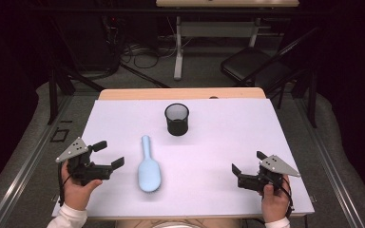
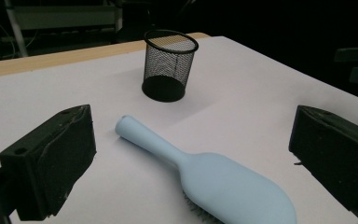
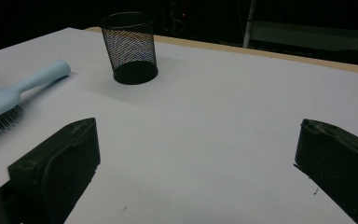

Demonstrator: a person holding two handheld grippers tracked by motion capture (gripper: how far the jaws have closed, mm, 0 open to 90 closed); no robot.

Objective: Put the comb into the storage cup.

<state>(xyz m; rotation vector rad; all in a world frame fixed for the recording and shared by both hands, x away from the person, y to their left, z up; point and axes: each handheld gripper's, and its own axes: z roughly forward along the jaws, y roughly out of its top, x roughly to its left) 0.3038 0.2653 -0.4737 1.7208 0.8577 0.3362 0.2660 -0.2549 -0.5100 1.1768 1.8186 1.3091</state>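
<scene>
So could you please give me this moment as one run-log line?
left gripper: open, beside hairbrush | right gripper: open, over bare table | hairbrush: flat, bristles down, untouched | mesh cup: upright, behind brush

Hairbrush point(image 1: 148, 172) between two seemingly open tools

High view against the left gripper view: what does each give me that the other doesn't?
High view alone: both hands, the left gripper and right gripper whole, jaws apart, and the floor, chair and cables beyond the table. Left gripper view alone: the hairbrush bristles underneath, and the cup's mesh close up. Both: the pale blue hairbrush lying bristles down, handle toward the upright black cup.
</scene>
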